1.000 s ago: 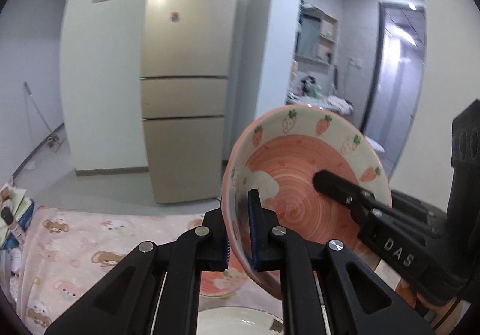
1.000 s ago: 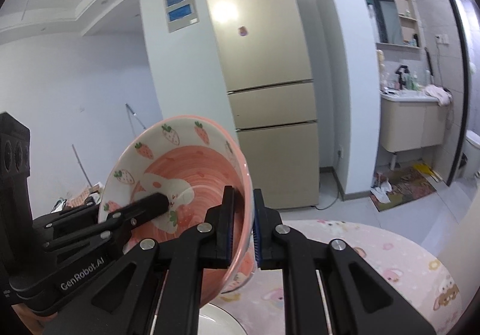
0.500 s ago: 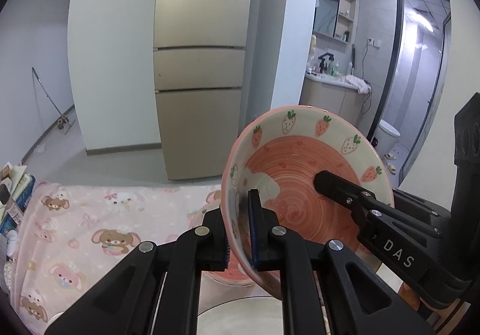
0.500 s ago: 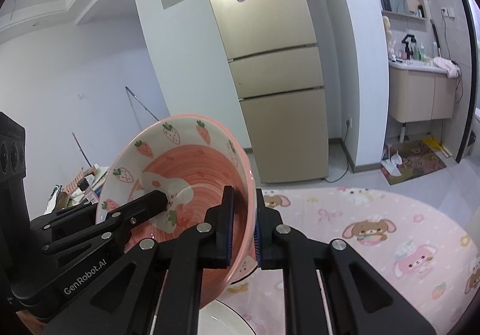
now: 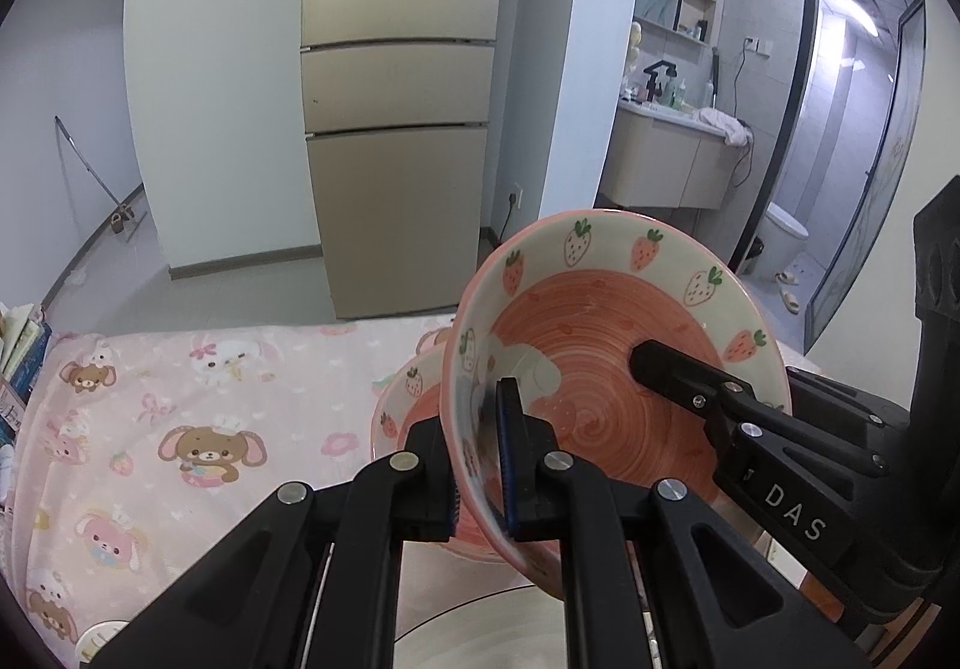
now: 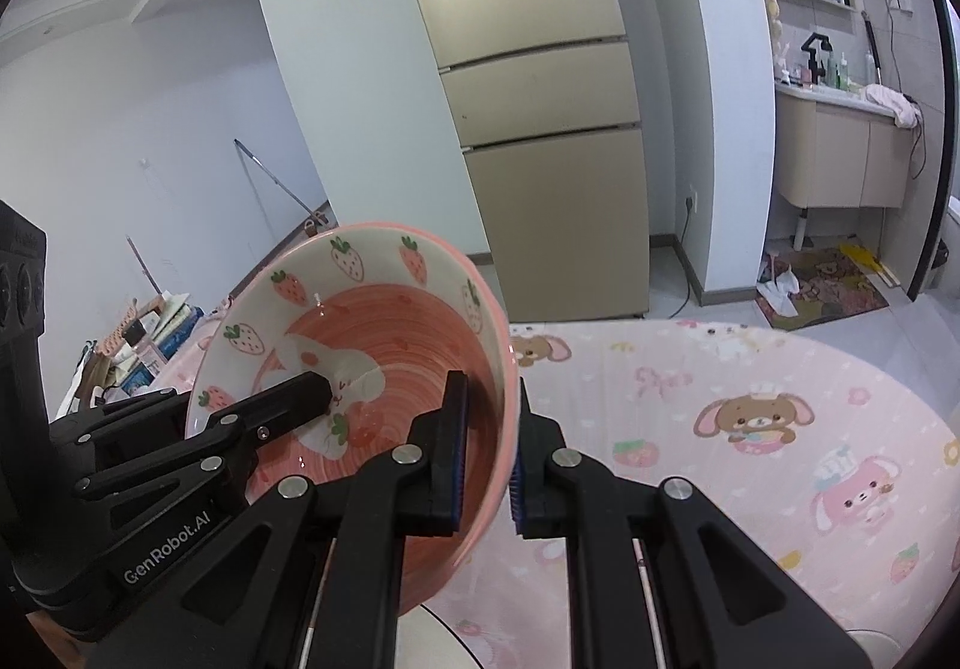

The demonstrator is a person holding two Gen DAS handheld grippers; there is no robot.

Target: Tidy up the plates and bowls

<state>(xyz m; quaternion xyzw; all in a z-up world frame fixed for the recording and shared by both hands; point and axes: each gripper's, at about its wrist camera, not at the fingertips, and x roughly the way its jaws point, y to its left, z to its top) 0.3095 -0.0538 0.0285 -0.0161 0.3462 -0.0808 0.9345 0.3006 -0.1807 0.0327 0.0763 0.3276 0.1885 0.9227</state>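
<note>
The strawberry bowl is hanging in the air above the desk, tilted so its pink spiral inside is facing both cameras, and it is being carried by two grippers at once. The left gripper is clamping the bowl's near-left wall, one pad inside and one outside, with its jaws drawn narrow on the ceramic; the right gripper is doing the same on the opposite wall, and each gripper's fingers are showing across the bowl in the other's view. Just beyond and below the left gripper's tips, a second strawberry bowl of the same pattern is sitting on the pink cartoon-print cloth, partly hidden behind the held one. Directly beneath both grippers, at the bottom edge of each view, the rim of a pale plate is showing. Judging from this, the work is in its middle: one bowl is already resting on the cloth as a likely base, and the held bowl is looking ready to be nested into it, but it is not yet touching it. What is remaining appears to be lowering and levelling the bowl, releasing both grips, and dealing with the plate below; how many other dishes are waiting cannot be told. Farther off, a tall fridge is standing against the wall.
</note>
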